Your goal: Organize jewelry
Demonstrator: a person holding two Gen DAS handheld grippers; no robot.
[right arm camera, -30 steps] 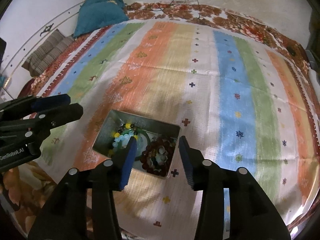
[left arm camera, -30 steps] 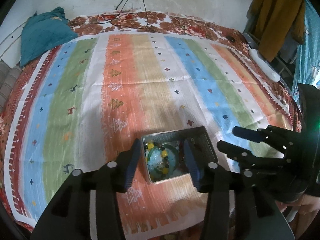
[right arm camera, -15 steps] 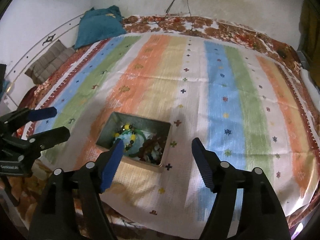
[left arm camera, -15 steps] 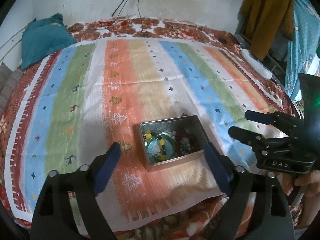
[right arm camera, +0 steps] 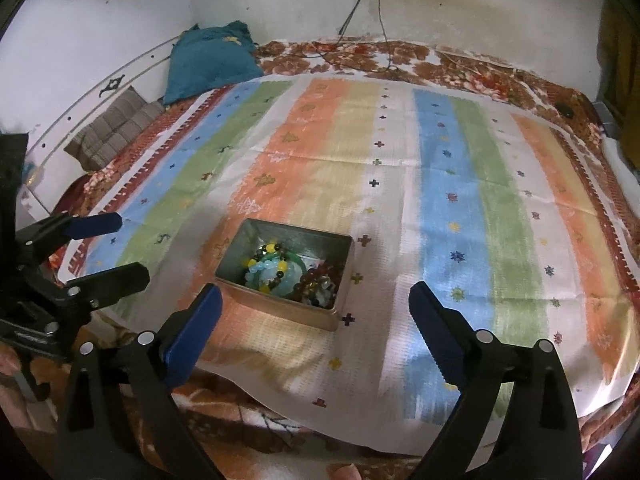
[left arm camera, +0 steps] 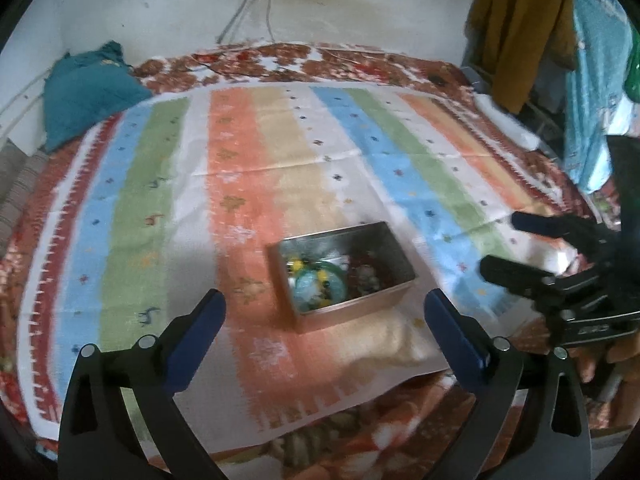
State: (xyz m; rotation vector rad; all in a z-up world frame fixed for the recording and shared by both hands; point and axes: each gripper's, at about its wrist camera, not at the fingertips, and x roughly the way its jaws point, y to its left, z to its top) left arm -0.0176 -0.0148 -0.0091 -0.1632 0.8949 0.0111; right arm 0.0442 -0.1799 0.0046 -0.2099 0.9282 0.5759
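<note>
A grey metal tin (left arm camera: 396, 297) (right arm camera: 280, 312) sits on the striped cloth near its front edge. It holds beaded bracelets (right arm camera: 272, 270) in yellow, pale blue and dark red, and a green bangle (left arm camera: 320, 280). My left gripper (left arm camera: 325, 318) is open and empty, held back from the tin and above it. My right gripper (right arm camera: 315, 313) is open and empty, also held back from the tin. Each gripper shows at the side of the other's view: the right one (left arm camera: 504, 246), the left one (right arm camera: 114, 246).
The striped cloth (right arm camera: 460, 208) covers a bed with a floral blanket (left arm camera: 360, 440). A teal pillow (right arm camera: 208, 60) and a grey folded cloth (right arm camera: 112, 128) lie at the far left. Clothes (left arm camera: 520, 28) hang at the right. Cables (right arm camera: 364, 8) run down the wall.
Both grippers have opened wide and pulled back and up from the tin. The tin with the jewelry stays where it was.
</note>
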